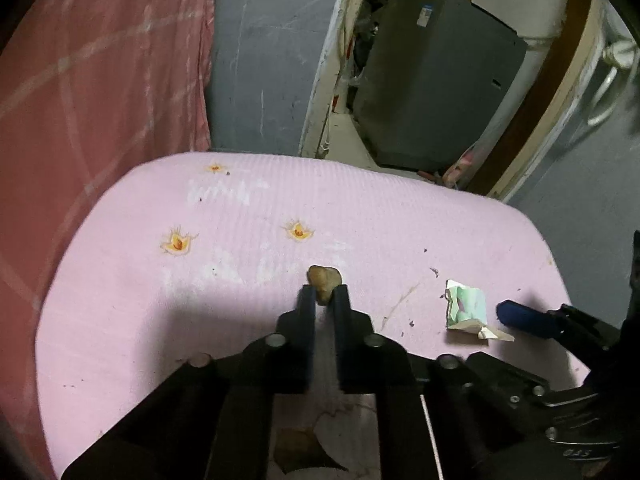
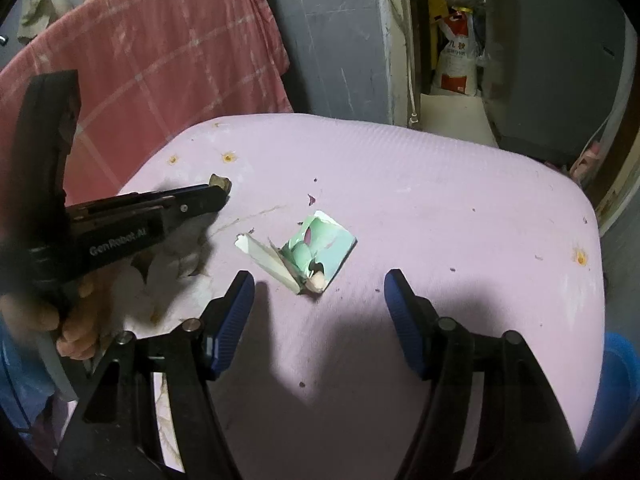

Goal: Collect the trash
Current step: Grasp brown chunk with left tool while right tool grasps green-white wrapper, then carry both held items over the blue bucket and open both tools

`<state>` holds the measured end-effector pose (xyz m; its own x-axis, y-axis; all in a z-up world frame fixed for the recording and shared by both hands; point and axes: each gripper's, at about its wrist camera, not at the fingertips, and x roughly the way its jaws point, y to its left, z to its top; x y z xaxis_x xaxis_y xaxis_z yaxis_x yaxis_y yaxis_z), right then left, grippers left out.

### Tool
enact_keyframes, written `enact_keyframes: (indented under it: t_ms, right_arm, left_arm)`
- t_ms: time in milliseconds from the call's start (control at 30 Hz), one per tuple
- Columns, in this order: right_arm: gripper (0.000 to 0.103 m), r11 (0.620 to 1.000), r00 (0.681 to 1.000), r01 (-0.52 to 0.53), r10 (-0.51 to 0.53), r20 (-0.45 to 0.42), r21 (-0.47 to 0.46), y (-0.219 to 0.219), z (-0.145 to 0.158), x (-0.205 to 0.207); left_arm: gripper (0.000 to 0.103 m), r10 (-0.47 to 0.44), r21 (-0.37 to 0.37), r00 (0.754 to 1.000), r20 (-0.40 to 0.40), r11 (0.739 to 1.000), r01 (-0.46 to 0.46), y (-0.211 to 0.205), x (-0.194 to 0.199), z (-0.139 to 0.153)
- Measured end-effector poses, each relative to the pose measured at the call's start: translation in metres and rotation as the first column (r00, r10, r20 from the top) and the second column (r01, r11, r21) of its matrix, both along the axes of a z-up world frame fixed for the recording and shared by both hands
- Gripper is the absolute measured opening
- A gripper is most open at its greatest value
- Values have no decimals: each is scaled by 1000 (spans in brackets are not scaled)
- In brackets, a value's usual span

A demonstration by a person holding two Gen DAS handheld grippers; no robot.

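Note:
My left gripper is shut on a small brown scrap of trash, held just above a pink mat. In the right wrist view the left gripper comes in from the left with the brown scrap at its tip. My right gripper is open and empty. A torn green-and-white paper wrapper lies on the pink mat just ahead of it, between the fingers' line. The wrapper also shows in the left wrist view, with a blue right finger pad beside it.
A pink checked cloth hangs at the back left. A grey wall and a doorway with a sack and a grey cabinet lie behind. Small dark crumbs dot the mat. A blue tub sits at right.

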<state>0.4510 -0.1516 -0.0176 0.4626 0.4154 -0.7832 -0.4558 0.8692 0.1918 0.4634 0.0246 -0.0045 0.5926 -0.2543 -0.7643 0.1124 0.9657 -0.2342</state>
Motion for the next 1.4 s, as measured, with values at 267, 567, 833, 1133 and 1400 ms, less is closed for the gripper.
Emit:
enact_keyframes:
  t_ms: [267, 567, 833, 1133, 1400]
  right_arm:
    - [64, 999, 1000, 16, -16, -11, 31, 1, -1, 9]
    - [42, 996, 999, 27, -25, -31, 81, -2, -2, 15]
    - [7, 960, 993, 66, -37, -110, 272, -30, -7, 23]
    - [5, 958, 996, 76, -57, -75, 275, -32, -1, 19]
    - [5, 959, 997, 75, -63, -53, 273, -36, 2, 14]
  left_arm:
    - [6, 4, -50, 1000, -9, 999, -5, 10, 1, 4]
    - [6, 1, -72, 1000, -8, 997, -1, 8, -3, 4]
    - [33, -23, -40, 1000, 17, 999, 24, -3, -7, 9]
    - [32, -8, 153, 1000, 17, 988, 5, -32, -3, 6]
    - [14, 50, 131, 999, 11, 990, -51, -20, 0, 4]
